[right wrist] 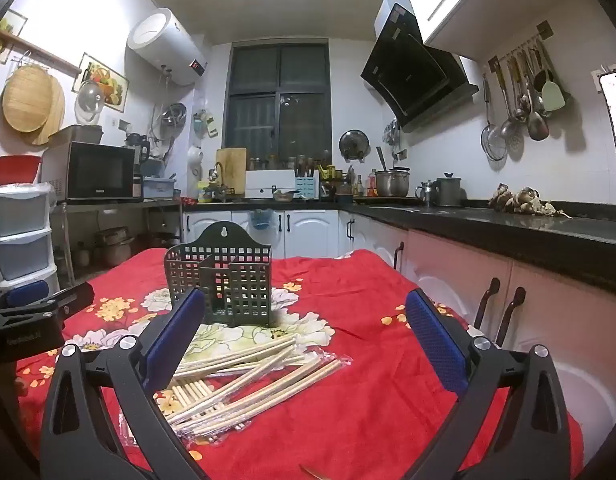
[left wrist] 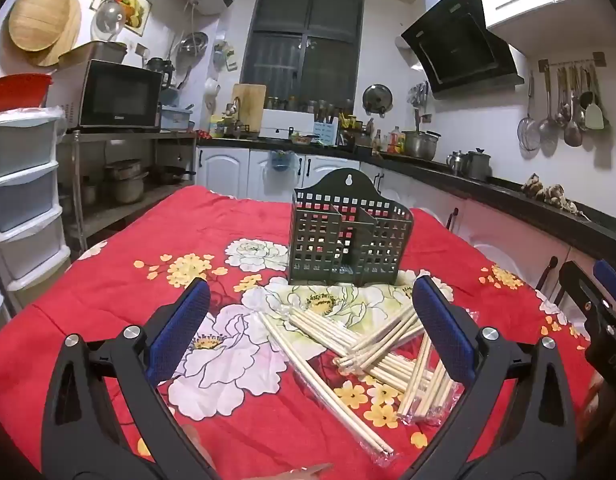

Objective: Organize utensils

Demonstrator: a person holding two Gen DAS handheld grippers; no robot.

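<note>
On the red floral cloth, wrapped chopsticks were seen scattered in a loose pile just in front of the upright dark green slotted holder. The left gripper and right gripper were held above the pile, each with jaws spread apart and nothing gripped.

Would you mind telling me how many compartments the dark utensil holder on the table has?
2, as far as shows: a divider splits the utensil holder into a left and a right compartment, both empty. It stands behind the chopsticks; further partitions may be hidden.
</note>
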